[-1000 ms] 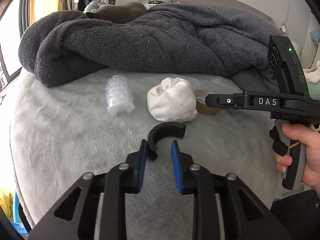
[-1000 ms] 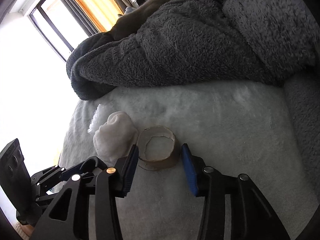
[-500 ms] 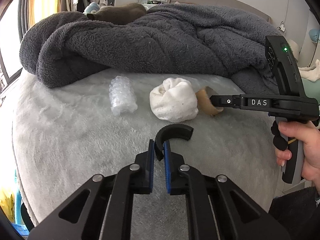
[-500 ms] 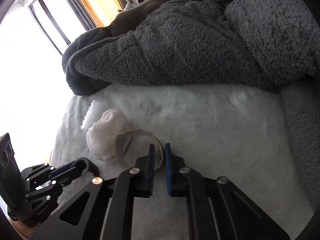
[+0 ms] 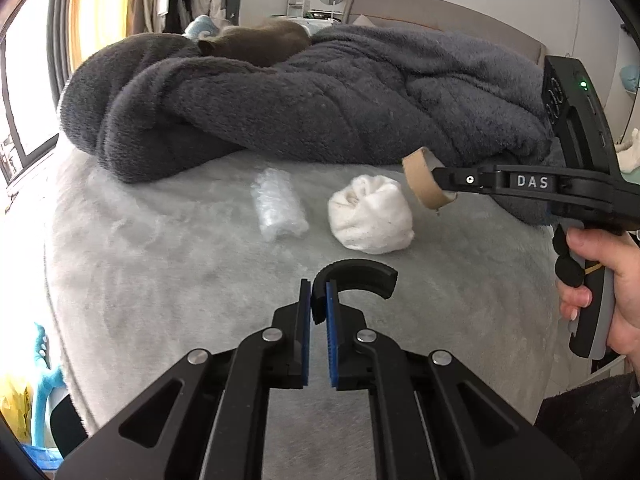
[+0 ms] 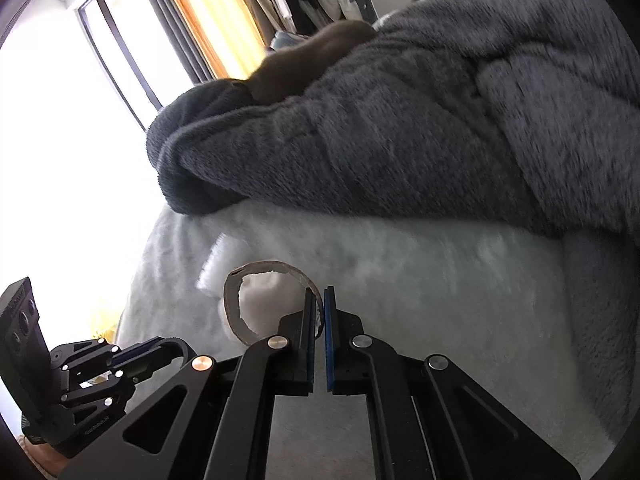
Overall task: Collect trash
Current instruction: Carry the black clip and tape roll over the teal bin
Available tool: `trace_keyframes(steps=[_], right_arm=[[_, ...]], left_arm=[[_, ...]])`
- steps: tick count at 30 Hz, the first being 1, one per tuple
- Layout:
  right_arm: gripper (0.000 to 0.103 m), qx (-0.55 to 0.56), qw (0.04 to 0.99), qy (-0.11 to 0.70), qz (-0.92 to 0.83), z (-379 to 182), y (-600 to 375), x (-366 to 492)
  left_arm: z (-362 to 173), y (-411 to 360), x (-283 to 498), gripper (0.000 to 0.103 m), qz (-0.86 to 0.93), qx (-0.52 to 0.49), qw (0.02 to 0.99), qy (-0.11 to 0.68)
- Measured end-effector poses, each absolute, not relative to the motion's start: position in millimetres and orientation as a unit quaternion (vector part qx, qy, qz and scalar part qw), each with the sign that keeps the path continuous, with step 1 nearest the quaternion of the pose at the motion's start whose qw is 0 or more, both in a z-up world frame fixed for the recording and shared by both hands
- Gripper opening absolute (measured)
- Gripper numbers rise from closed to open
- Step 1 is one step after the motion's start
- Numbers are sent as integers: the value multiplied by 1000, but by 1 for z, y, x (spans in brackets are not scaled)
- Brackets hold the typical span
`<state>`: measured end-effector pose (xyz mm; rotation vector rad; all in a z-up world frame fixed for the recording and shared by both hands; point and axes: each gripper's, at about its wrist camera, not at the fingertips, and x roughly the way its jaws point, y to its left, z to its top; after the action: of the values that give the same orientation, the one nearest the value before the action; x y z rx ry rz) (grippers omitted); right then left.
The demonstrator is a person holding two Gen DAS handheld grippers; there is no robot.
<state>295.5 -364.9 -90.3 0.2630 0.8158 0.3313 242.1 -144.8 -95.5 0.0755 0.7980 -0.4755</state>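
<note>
My left gripper is shut on one end of a black curved plastic piece and holds it just above the pale fleece bed cover. My right gripper is shut on the wall of a brown cardboard tape ring and holds it in the air; the ring also shows in the left wrist view. A white crumpled wad and a clear bubble-wrap bundle lie on the cover beyond my left gripper.
A thick dark grey blanket is heaped across the back of the bed, with a brown cat lying on it. A window is at the left. The bed edge drops off at the left and front.
Both grippers closed: the left on the black curved piece, the right on the cardboard ring. The right gripper then lifted the ring off the cover.
</note>
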Motion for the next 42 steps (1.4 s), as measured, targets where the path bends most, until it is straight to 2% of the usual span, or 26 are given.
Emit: trace_keyframes(steps=[19, 42], right_arm=[[4, 102, 902, 364, 208, -63, -290, 309], [4, 61, 885, 368, 279, -61, -176, 321]], left_arm=[[-86, -69, 241, 8, -173, 22, 904, 390], [-91, 28, 232, 8, -103, 2, 908, 407]])
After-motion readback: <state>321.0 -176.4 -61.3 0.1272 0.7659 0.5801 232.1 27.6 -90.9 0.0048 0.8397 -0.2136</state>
